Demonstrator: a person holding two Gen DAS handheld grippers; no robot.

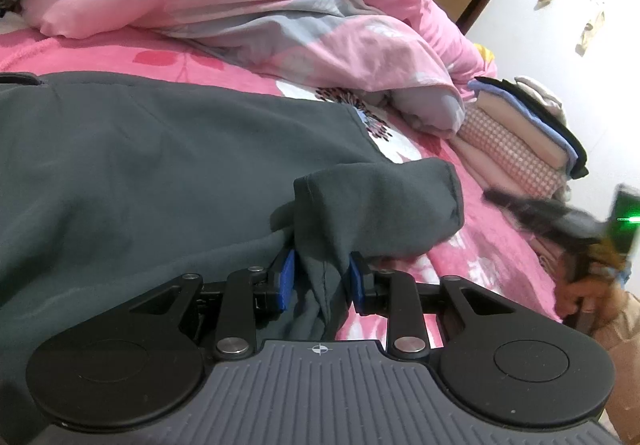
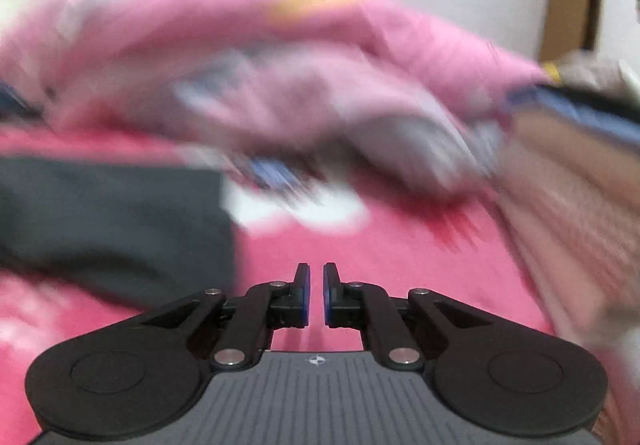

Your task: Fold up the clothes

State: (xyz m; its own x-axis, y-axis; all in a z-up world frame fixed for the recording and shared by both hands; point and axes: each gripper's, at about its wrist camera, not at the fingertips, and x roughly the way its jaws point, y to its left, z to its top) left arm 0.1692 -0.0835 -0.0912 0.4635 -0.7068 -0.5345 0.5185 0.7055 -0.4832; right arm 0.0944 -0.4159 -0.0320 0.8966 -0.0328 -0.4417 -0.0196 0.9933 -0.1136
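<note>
- The dark grey soft-fabric garment (image 1: pixel 160 165) lies spread flat across the bed with the pink flowered sheet (image 1: pixel 480 245), which gives a broad, even base for folding.
- The left hand-held gripper (image 1: pixel 322 277) has its blue-padded fingers (image 1: pixel 286 277) pinched on a bunched fold of that garment at its near edge. The cloth rises between the pads and flops over in a loose cuff-like end (image 1: pixel 400 201), so I judge this to be a sleeve or corner held up to be carried across the body of the garment.
- Gripping close to the edge keeps the rest of the cloth lying undisturbed while only the held part moves.
- The right hand-held gripper (image 2: pixel 317 295) holds nothing; its fingers stand nearly together with a narrow gap, over bare sheet just right of the garment's edge. Its view is heavily blurred, so little else can be read there.
- A stack of folded clothes in pink check, beige, blue and black (image 1: pixel 528 133) sits at the far right of the bed, beside the rumpled pink and grey quilt (image 1: pixel 240 5), probably where finished pieces go.
- The fold looks barely begun.
</note>
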